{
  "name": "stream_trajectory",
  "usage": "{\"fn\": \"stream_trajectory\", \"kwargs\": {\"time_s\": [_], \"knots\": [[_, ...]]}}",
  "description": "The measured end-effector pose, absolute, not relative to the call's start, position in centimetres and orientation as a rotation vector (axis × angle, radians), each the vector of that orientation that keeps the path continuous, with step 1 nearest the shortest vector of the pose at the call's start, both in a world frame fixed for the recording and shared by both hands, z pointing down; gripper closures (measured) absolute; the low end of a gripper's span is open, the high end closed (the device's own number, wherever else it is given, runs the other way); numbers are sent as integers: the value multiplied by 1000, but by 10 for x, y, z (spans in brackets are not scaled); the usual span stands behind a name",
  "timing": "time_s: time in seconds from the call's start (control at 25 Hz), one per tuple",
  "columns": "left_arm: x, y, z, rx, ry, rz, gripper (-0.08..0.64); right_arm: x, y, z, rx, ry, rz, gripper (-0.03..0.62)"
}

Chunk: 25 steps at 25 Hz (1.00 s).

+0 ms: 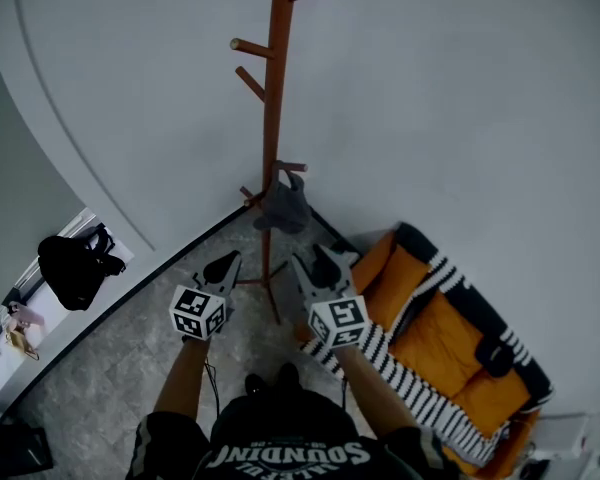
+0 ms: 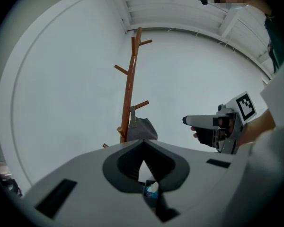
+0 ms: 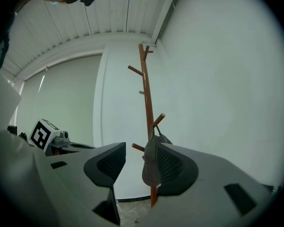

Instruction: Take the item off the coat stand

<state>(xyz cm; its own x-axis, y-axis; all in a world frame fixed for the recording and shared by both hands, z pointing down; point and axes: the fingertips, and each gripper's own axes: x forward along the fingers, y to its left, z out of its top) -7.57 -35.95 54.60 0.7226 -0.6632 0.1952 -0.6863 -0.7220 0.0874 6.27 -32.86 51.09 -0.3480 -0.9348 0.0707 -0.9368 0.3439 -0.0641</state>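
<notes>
- Coat stand (image 1: pixel 272 118) is a brown wooden pole with short pegs sticking out, standing in the corner where the white walls meet.
- The thing to grab is a small grey bag (image 1: pixel 283 208). It's hanging by its strap off one of the low pegs, snug against the pole and well above the floor (image 1: pixel 130 368).
- Left claw (image 1: pixel 230 261) is pinched together with nothing in it. In the left gripper view the tips (image 2: pixel 142 142) meet right under the grey bag (image 2: pixel 143 129), but the bag is farther off, up on the stand (image 2: pixel 128 103).
- Right claw (image 1: pixel 315 258) has its jaws apart with nothing pinched between them. In the right gripper view the gap (image 3: pixel 135 148) shows only wall and a peg, and the bag (image 3: pixel 147 169) peeks out from behind the right-hand jaw, in front of the pole (image 3: pixel 146 93).
- From the head view both claws are held side by side, pointing at the stand, just short of the bag and not touching it. The right one is the nearer.
- The left gripper view also catches the right claw (image 2: pixel 213 124) off to the side, held about level.
- Other stuff: an orange cushioned seat (image 1: pixel 450 338) with black-and-white striped trim sits by the wall on the right, and a black bag (image 1: pixel 72 268) is way off to the left.
</notes>
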Motion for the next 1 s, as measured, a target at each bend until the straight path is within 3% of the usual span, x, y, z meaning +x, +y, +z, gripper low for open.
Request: {"fn": "stream_trajectory", "kwargs": {"time_s": [1.0], "knots": [[-107,-361,560,2691,-1208,284,560,80,-438,539,1721,-2447,122,310]]}}
